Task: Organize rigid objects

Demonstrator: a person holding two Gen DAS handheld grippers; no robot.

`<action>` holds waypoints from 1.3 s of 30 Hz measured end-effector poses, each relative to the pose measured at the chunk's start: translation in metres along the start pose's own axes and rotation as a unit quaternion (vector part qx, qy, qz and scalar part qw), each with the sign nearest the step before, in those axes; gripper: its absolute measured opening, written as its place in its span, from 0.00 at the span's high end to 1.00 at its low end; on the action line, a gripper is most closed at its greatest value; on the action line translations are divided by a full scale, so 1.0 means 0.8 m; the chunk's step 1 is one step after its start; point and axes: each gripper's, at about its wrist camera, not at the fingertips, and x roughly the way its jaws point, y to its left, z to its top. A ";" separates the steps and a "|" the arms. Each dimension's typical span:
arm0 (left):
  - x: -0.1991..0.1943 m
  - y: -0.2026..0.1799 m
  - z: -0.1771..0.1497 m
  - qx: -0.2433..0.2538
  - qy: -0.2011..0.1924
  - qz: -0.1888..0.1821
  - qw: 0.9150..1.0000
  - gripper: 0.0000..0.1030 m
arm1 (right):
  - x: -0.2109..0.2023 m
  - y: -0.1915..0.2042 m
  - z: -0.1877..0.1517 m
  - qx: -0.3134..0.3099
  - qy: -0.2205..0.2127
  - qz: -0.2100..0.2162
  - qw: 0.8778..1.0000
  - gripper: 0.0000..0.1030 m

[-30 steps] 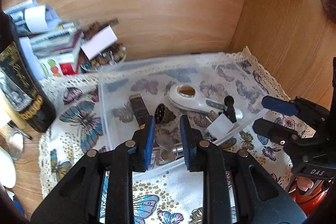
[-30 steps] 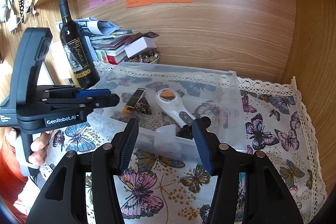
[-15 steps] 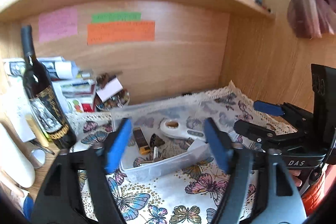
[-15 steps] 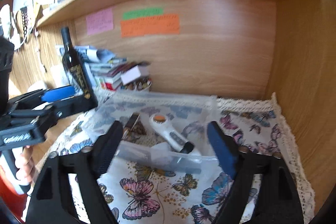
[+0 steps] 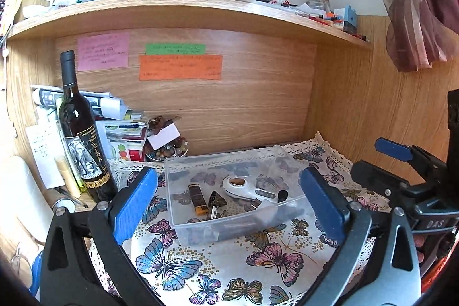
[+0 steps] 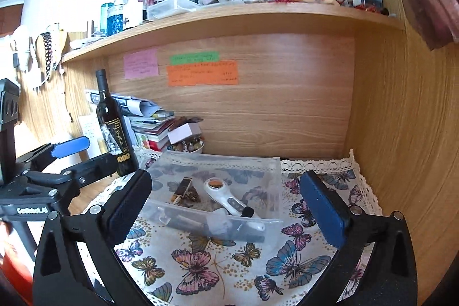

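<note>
You worked in a wooden desk alcove under a cluttered shelf (image 5: 183,10), with a pink note (image 5: 103,51), a green note (image 5: 175,49) and an orange note (image 5: 180,67) stuck to the back panel. A butterfly-print cloth (image 5: 212,257) with a lace edge covered the desk.

A clear plastic bin (image 5: 238,225) sat on the cloth in the middle. Inside it lay a white handheld device (image 5: 243,188) with a round amber window, a dark lighter (image 5: 198,198) to its left, and a few smaller dark pieces along the near wall that were too blurred through the plastic to name. A dark wine bottle (image 5: 81,134) stood upright to the left of the bin, in front of a stack of books and papers (image 6: 152,122), with a bowl of small stones (image 5: 167,152) near the bin's far left corner.

Your left gripper (image 5: 229,208) pointed slightly downward at the bin from the near side. Its jaws had just been opening and stood wide, empty, the bin showing between the blue pads without touching them. Your right gripper (image 6: 226,205) took the same pose, tilted a little down, jaws likewise just opened and spread wide with nothing held. Each gripper showed at the edge of the other's view, side by side and apart.
</note>
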 end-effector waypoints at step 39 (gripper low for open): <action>-0.019 -0.004 -0.002 0.006 -0.013 0.002 1.000 0.01 | -0.011 0.010 -0.004 0.002 -0.003 0.001 1.000 0.00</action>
